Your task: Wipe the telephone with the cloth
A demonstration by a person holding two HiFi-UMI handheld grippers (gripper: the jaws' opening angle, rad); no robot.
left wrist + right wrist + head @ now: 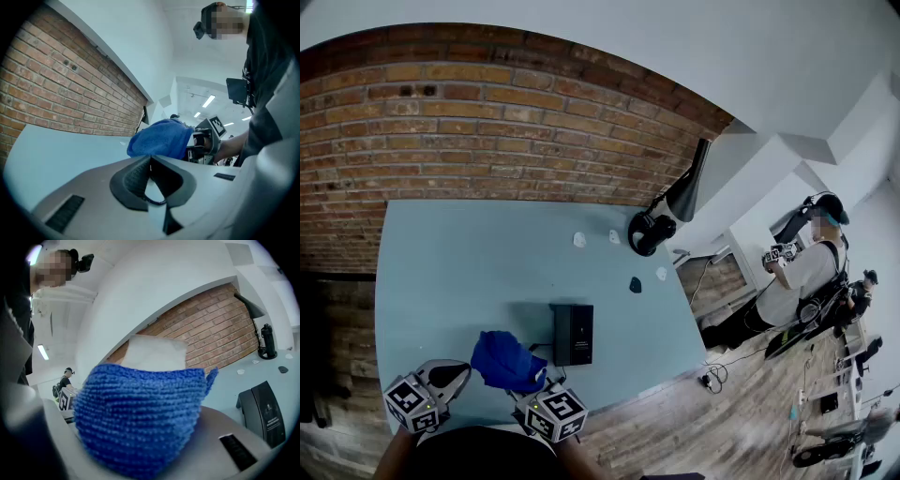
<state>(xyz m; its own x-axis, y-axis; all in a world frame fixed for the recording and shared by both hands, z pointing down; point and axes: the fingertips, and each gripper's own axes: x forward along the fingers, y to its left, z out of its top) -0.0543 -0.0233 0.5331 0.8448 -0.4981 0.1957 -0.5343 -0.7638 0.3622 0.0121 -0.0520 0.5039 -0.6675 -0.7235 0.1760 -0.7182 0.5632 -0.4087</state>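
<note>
The pale blue desk (441,272) stands against a brick wall (487,112). The black telephone (572,334) lies near the desk's front edge. Just left of it, the bunched blue cloth (504,360) is pinched in the right claw (528,388). The left claw (450,375), beside the cloth, has its jaws together on nothing.

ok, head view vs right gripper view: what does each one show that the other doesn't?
Head view only: the right gripper from outside with its marker cube, and the wooden floor.
Right gripper view only: the knit of the blue cloth up close, a pale jaw tip rising behind it, and a ceiling strip light.
Both: the cloth clamped in the right gripper, the black telephone lying on the light blue table, and the brick wall.
</note>
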